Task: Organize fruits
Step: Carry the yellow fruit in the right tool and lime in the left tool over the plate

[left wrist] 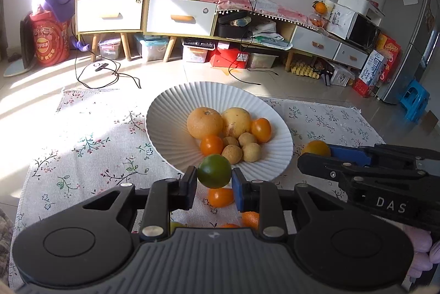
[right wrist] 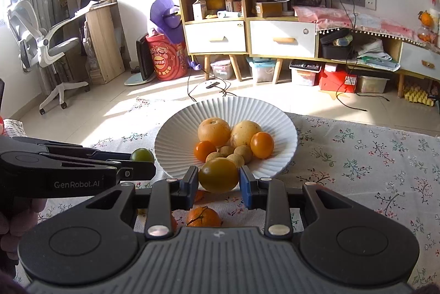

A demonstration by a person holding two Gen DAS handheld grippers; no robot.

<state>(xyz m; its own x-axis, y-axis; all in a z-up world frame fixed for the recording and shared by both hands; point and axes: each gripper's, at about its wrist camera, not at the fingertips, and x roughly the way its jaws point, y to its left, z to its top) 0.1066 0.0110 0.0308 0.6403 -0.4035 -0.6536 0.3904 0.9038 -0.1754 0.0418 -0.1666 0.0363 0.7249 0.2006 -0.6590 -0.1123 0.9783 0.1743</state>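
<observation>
Sun is glaring across the floral cloth (right wrist: 371, 156) on the surface; both grippers are pinching fruit beside the plate (left wrist: 170, 112): left gripper (left wrist: 214, 179) a lime (left wrist: 214, 171), right gripper (right wrist: 219, 179) a tomato (right wrist: 218, 175); releasing at the rim risks either rolling off.

You have the white ribbed plate (right wrist: 176, 139) at twelve o'clock on the floral tablecloth (right wrist: 371, 162); the large pale-orange citrus (right wrist: 214, 131) lies in it, small tan round fruits (right wrist: 236, 153) before that.
</observation>
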